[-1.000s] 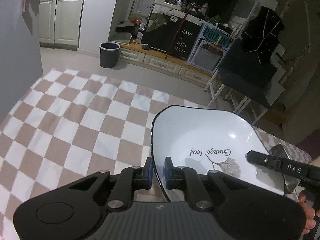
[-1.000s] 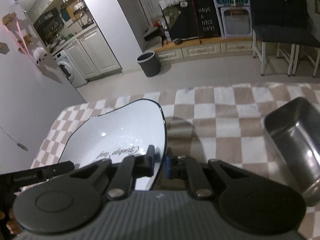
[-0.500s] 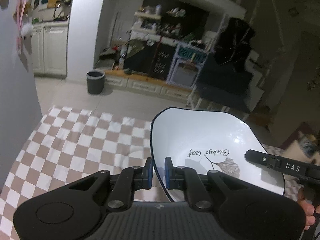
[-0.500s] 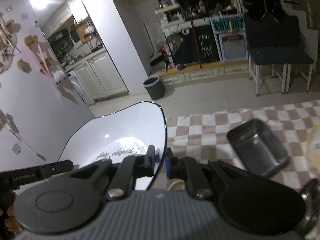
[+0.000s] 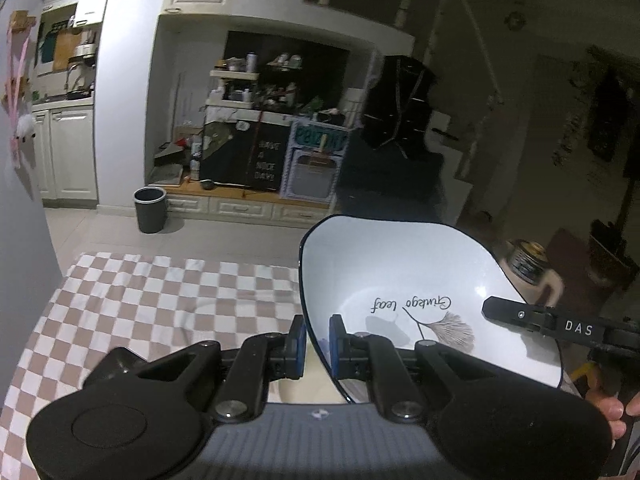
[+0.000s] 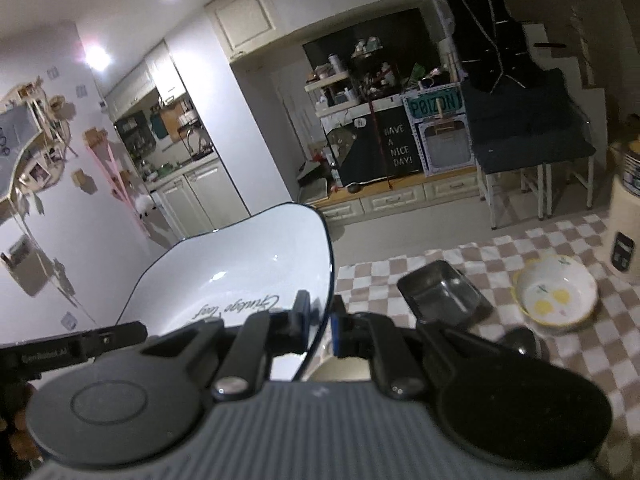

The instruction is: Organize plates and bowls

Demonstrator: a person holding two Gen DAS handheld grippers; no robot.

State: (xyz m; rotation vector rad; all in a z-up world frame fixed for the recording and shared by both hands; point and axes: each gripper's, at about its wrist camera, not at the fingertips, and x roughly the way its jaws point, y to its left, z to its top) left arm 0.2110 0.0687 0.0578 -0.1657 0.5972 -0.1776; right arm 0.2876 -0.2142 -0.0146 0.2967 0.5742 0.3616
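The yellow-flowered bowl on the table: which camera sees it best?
Only the right wrist view: the bowl sits in plain sight on the checked cloth, beside a metal tray. The left wrist view doesn't show it.

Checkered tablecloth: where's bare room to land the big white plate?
Free: the wide tablecloth stretch left of the plate, up to the far edge. Crowded: the right side, where a steel tray, a yellow-print bowl and a cream canister cluster.

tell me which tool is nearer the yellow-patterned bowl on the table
Right. The right tool grips the white plate on the yellow-patterned bowl side; the left tool holds the opposite rim.
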